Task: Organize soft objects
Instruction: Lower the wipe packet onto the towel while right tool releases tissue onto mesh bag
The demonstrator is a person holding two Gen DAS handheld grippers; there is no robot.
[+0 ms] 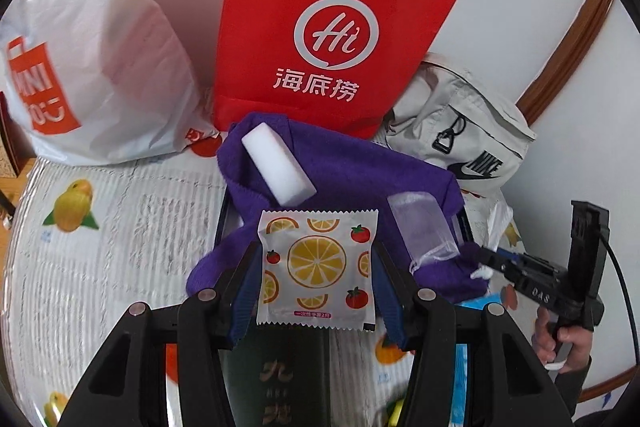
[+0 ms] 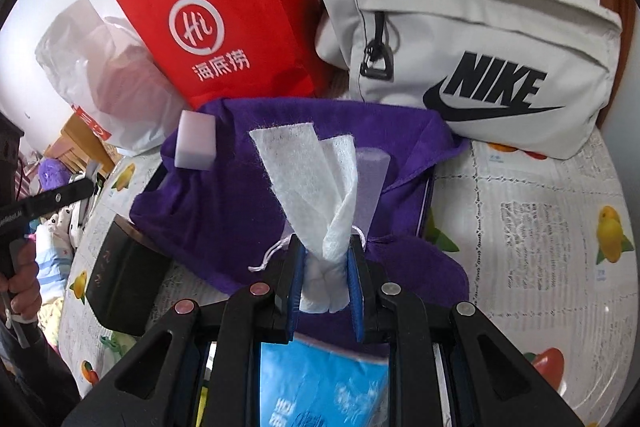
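My left gripper (image 1: 318,259) is shut on a square packet printed with oranges and tomatoes (image 1: 316,267), held above a purple towel (image 1: 360,171). A white sponge block (image 1: 278,163) and a small translucent drawstring pouch (image 1: 424,227) lie on the towel. My right gripper (image 2: 325,259) is shut on a white tissue sheet (image 2: 316,179), which stands up over the same purple towel (image 2: 224,203). The sponge block (image 2: 196,141) and the pouch (image 2: 370,183) show there too. The right gripper also appears at the right of the left wrist view (image 1: 486,259).
A red paper bag (image 1: 320,27), a white plastic shopping bag (image 1: 100,67) and a grey Nike bag (image 2: 480,59) stand behind the towel. A dark box (image 2: 120,279) lies at left and a blue tissue pack (image 2: 324,383) below. The table has a fruit-print cloth (image 1: 100,247).
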